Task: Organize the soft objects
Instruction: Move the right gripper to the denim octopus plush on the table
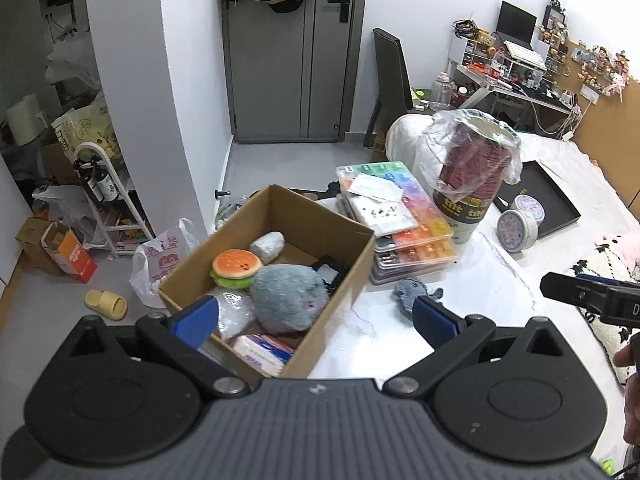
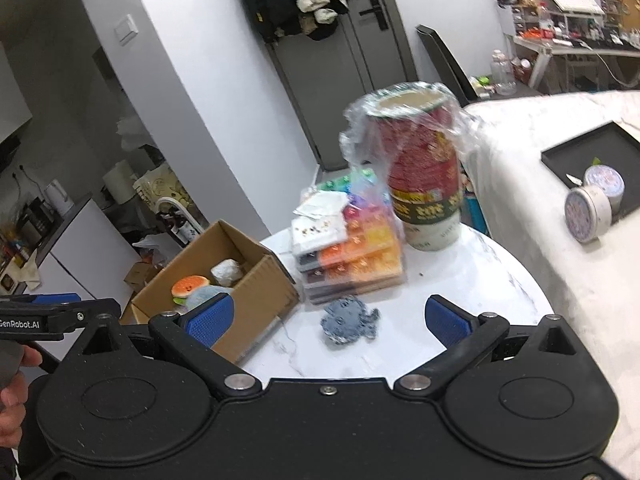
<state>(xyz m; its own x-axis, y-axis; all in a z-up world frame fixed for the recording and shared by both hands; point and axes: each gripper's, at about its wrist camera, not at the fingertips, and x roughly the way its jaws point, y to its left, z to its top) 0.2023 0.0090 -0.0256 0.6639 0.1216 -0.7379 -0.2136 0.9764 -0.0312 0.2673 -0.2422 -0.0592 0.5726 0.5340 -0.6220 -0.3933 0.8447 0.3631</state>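
Round white marble table (image 2: 472, 280), cardboard box (image 1: 340, 280) open at its left edge. In the box, largest down: grey fuzzy round plush (image 1: 288, 296), burger plush (image 1: 236, 266) with orange bun and green lettuce, tissue pack (image 1: 262, 350), pale grey lump (image 1: 267, 245) at the back. Outside the box on bare marble: small blue-grey plush (image 2: 349, 322), flat, floppy, stubby limbs, just in front of stacked rainbow bead cases (image 2: 352, 256). Plastic-wrapped red cup stack (image 2: 424, 176) right of the cases. Left gripper (image 1: 314, 318) spread wide, empty, over the box's near corner. Right gripper (image 2: 328, 320) spread wide, empty, bracketing the small plush, contact not clear
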